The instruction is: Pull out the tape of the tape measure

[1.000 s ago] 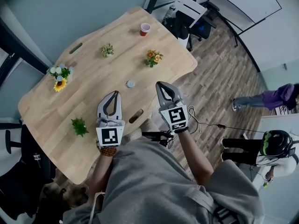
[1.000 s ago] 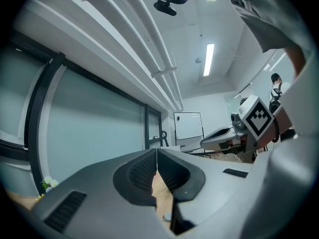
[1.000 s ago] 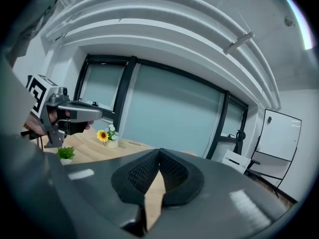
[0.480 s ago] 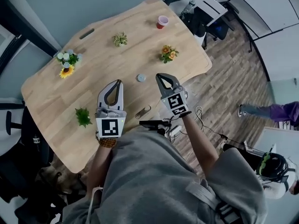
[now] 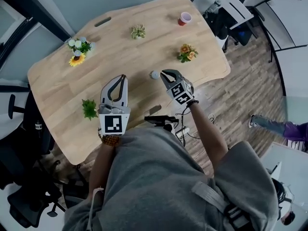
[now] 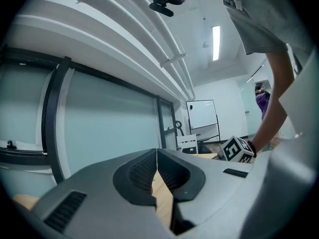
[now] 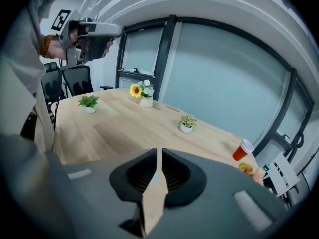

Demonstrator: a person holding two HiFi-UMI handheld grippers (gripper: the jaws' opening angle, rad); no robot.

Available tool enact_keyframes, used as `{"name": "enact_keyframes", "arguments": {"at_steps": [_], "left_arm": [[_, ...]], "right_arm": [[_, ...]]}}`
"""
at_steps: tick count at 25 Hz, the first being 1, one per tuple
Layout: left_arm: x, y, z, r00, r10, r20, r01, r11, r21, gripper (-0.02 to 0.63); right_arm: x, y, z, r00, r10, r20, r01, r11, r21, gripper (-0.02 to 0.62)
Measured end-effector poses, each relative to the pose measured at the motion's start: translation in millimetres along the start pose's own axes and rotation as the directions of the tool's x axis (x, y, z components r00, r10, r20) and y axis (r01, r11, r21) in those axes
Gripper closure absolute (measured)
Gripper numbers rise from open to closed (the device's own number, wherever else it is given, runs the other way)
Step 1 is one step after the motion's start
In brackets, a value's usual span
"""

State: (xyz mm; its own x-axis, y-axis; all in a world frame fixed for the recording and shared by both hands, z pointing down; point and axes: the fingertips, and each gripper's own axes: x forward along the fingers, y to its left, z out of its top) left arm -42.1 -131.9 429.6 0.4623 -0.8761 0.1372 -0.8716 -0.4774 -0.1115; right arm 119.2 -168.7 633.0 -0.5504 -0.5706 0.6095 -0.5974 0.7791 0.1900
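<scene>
The small round tape measure [image 5: 154,74] lay on the wooden table [image 5: 62,95], just beside the tip of the right gripper [image 5: 165,73]. Its jaws had just been opening to a narrow slit (nothing was gripped between them). The left gripper [image 5: 122,77] was closed and empty.

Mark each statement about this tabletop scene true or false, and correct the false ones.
1. A red cup stands on the table. True.
2. The left gripper holds the tape measure. False: its fingers are together and empty; the tape measure lies on the table.
3. A sunflower pot stands on the table. True.
4. The orange flowers stand on the floor. False: they stand on the table, near its right edge.
</scene>
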Motion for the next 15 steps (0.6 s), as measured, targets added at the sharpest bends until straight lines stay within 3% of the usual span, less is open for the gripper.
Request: {"name": "enact_keyframes", "arguments": {"at_steps": [7, 15], "left_arm": [[1, 9, -7, 1.0, 0.022, -0.013, -0.022, 1.0, -0.009, 0.594], [1, 17, -17, 0.999, 0.035, -0.038, -0.035, 0.999, -0.005, 0.594]], "right_arm": [[34, 17, -28, 0.99, 0.104, -0.096, -0.108, 0.994, -0.033, 0.509], [55, 28, -61, 0.969, 0.149, -0.199, -0.157, 0.987, -0.025, 0.431]]}}
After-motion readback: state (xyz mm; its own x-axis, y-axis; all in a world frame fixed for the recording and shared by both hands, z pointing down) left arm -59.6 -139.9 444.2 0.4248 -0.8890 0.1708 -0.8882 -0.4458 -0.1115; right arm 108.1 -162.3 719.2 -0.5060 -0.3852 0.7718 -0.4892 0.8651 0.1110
